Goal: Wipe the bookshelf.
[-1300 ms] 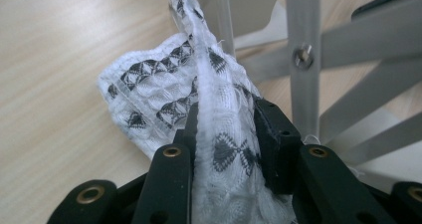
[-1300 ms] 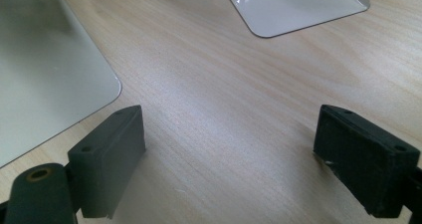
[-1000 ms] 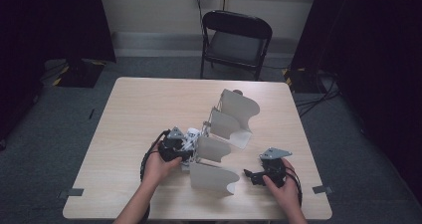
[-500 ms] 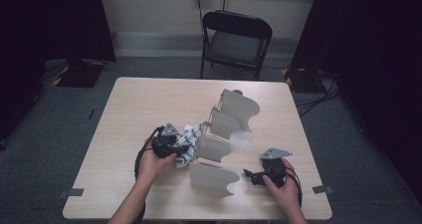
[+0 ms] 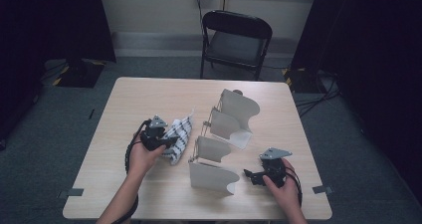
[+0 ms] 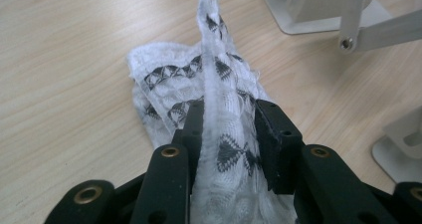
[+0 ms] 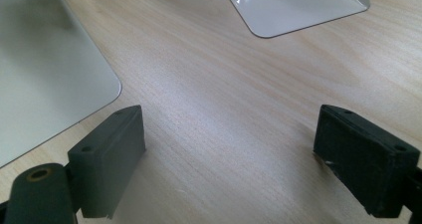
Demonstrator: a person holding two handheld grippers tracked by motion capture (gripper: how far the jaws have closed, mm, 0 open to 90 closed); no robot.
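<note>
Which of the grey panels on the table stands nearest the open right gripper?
The frontmost panel, closest to the person: it stands just left of the right gripper, while the other three sit farther back toward the chair.

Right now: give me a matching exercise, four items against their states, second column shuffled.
Items:
1. left tongs
2. right tongs
3. patterned cloth
4. folding chair

States:
A. behind the table's far edge
B. open above bare table
C. pinched, partly lying on the wood
D. shut on fabric

Pairs: 1-D, 2-B, 3-C, 4-A
</note>
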